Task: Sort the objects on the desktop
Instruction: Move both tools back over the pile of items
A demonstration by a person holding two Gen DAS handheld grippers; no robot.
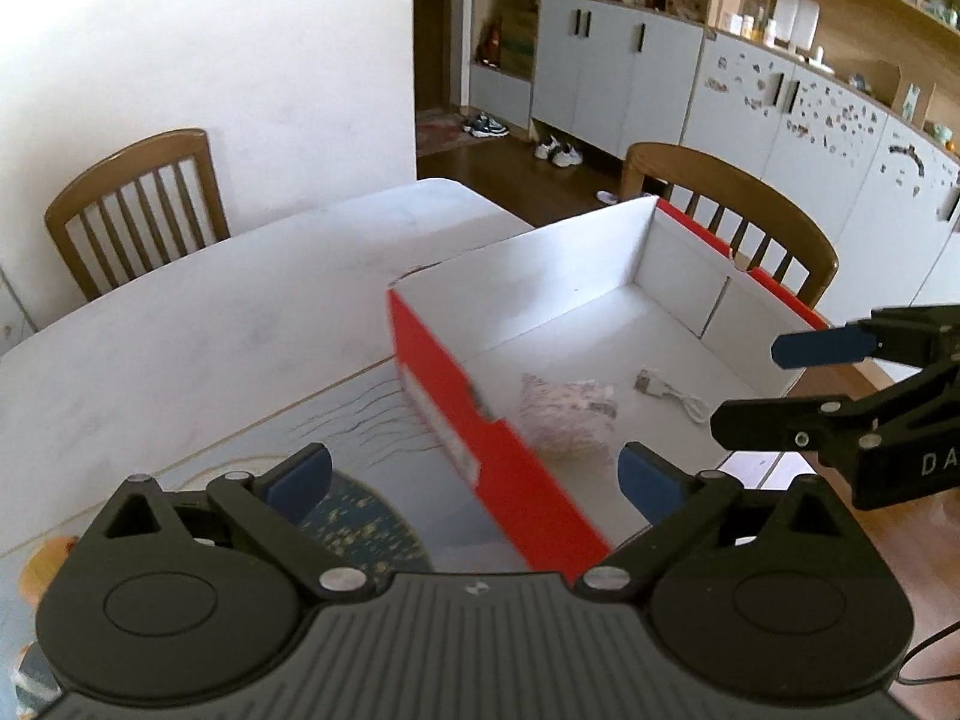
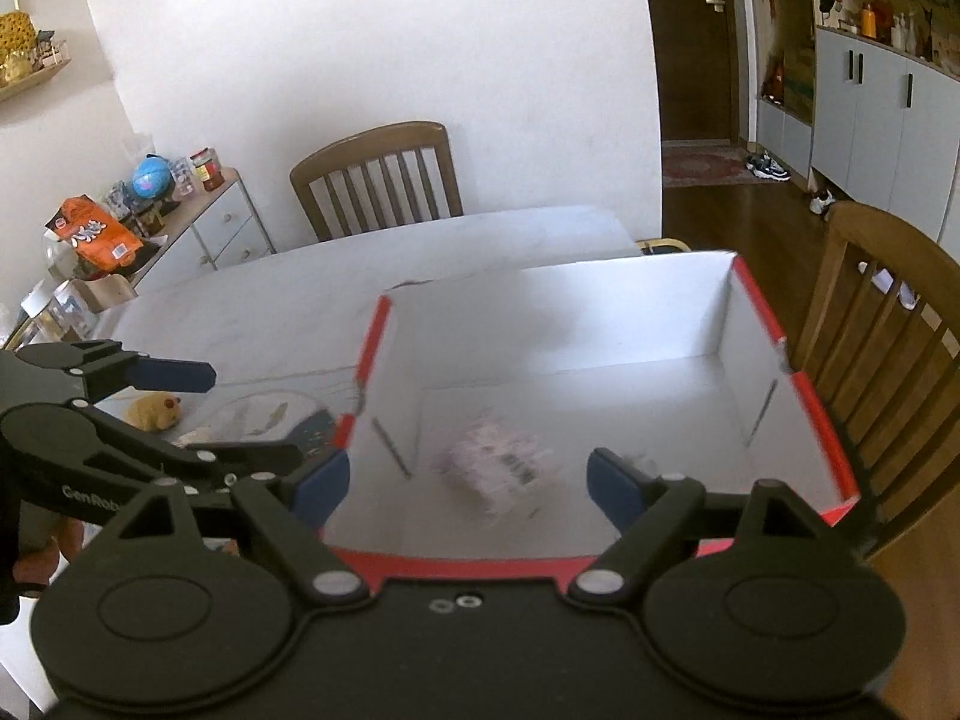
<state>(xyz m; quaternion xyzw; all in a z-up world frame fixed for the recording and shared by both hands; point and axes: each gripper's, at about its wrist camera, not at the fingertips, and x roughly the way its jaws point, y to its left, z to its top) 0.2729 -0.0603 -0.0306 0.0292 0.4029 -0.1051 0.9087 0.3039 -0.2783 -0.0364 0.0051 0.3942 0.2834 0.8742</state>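
White table [image 1: 180, 330]: red box [image 1: 480, 450] w/ packet [image 1: 567, 414], cable [image 1: 672, 396] inside.

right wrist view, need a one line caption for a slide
Open right gripper above a red box holding a pink packet, left gripper open alongside.
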